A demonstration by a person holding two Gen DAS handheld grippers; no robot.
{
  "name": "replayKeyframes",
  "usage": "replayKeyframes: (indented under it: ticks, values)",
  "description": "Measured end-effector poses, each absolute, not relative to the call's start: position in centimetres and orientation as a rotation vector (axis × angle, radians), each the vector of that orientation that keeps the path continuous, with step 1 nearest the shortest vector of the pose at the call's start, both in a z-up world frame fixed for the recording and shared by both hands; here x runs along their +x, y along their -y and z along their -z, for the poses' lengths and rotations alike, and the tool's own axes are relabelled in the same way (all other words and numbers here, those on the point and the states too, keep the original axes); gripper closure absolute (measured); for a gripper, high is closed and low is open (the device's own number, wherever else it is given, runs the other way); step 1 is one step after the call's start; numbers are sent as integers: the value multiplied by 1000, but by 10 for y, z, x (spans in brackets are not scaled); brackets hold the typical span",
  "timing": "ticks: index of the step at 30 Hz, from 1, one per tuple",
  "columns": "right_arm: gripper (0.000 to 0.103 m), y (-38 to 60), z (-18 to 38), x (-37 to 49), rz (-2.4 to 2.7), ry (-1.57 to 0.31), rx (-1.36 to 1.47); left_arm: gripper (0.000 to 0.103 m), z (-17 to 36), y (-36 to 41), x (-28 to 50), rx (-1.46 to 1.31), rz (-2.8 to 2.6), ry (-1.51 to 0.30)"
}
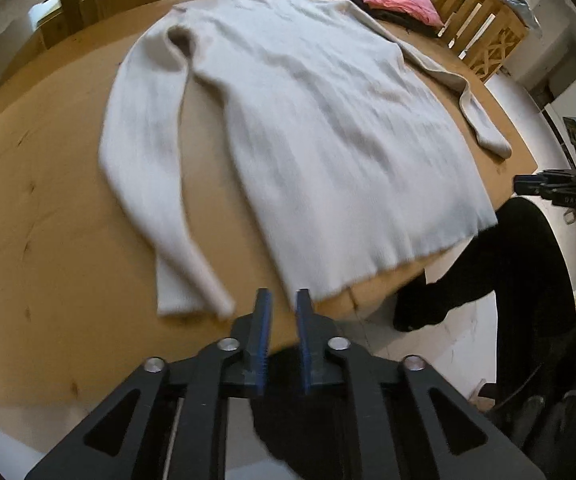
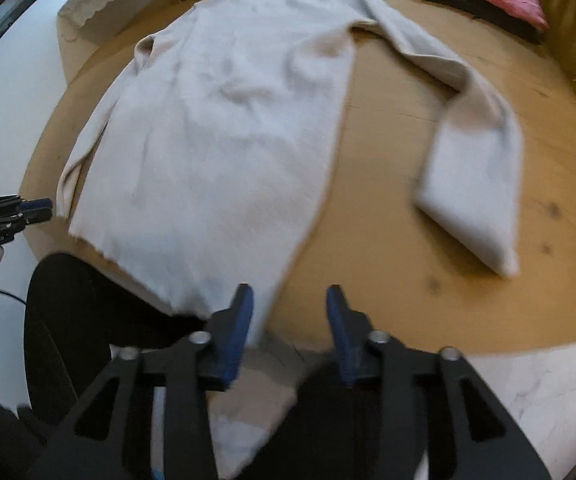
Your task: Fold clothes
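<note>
- Spread flat on the bench [image 1: 47,208] ahead of both grippers: cream sweater [image 1: 308,120], sleeves out, unfolded.
- Left gripper [image 1: 283,300]: narrow gap, empty.
- Right gripper [image 2: 290,296]: wider, hem corner between, unpinched.
- Every fold remaining.

We see a pale cream long-sleeved sweater [image 1: 308,120] spread flat on the brown bench [image 1: 47,240], collar at the far end and hem toward the near edge. Its knit looks soft and faintly ribbed, the body mostly smooth with light creases. The hem's near right corner hangs slightly past the bench edge. The left sleeve [image 1: 147,168] runs down alongside the body, cuff near the hem. The right sleeve [image 2: 468,140] angles outward, well apart from the body.
</note>
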State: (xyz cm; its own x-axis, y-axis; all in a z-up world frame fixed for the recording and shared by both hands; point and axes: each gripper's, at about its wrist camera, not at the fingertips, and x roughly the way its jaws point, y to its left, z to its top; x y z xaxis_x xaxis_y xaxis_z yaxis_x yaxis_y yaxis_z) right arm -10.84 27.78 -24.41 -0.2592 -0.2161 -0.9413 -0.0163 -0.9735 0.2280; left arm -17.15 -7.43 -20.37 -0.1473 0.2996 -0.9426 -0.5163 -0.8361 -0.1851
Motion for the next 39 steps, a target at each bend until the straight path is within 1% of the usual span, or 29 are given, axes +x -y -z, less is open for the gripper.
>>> replayKeyframes:
  ticks: [2,8,10,12,13,14,15,17,21,22,23,24,25,26,27,28,29,30,32,36,38,39]
  values:
    - [64,-268,255,-126,2364,288,1862,76,212,65,-184,-1620,-2006,-246]
    - [64,-254,273,-137,2335,205,1954,75,246,50,-188,-1700,-1941,-351]
    - [62,-255,275,-137,2349,237,1943,74,249,50,-187,-1700,-1938,-346]
    - [64,-257,275,-138,2350,281,1927,75,250,48,-185,-1697,-1938,-346]
    - [84,-257,276,-139,2336,296,1912,77,251,46,-184,-1688,-1936,-353]
    - [99,-257,276,-140,2321,309,1897,95,251,44,-183,-1680,-1934,-359]
    - [99,-257,273,-142,2320,307,1875,98,251,42,-182,-1670,-1937,-365]
    - [99,-263,261,-145,2347,284,1851,99,245,41,-181,-1642,-1964,-386]
    - [99,-298,215,-143,2496,205,1806,99,208,54,-177,-1556,-2052,-386]
    - [98,-307,205,-141,2515,179,1811,99,201,58,-172,-1542,-2045,-396]
    - [96,-312,203,-139,2470,169,1827,95,193,61,-167,-1528,-2038,-406]
    - [92,-316,203,-139,2397,163,1876,94,186,65,-163,-1514,-2030,-416]
    - [78,-323,201,-140,2392,169,1893,94,181,71,-161,-1509,-2031,-436]
    - [64,-330,197,-141,2392,176,1907,91,180,78,-163,-1514,-2042,-469]
    - [59,-338,194,-149,2448,185,1885,84,180,86,-172,-1527,-2061,-482]
    - [50,-346,190,-157,2508,193,1858,82,181,92,-188,-1547,-2090,-471]
    - [44,-354,186,-165,2569,202,1830,80,182,99,-204,-1567,-2119,-460]
    - [44,-357,187,-183,2629,178,1832,78,182,106,-219,-1588,-2148,-449]
    - [44,-368,198,-220,2704,150,1838,78,192,101,-254,-1608,-2184,-467]
    - [44,-390,235,-290,2711,180,1932,78,218,78,-319,-1627,-2229,-558]
    - [44,-383,250,-315,2703,87,1960,78,231,67,-344,-1635,-2234,-580]
    - [44,-380,255,-323,2709,2,1967,78,237,63,-356,-1640,-2233,-582]
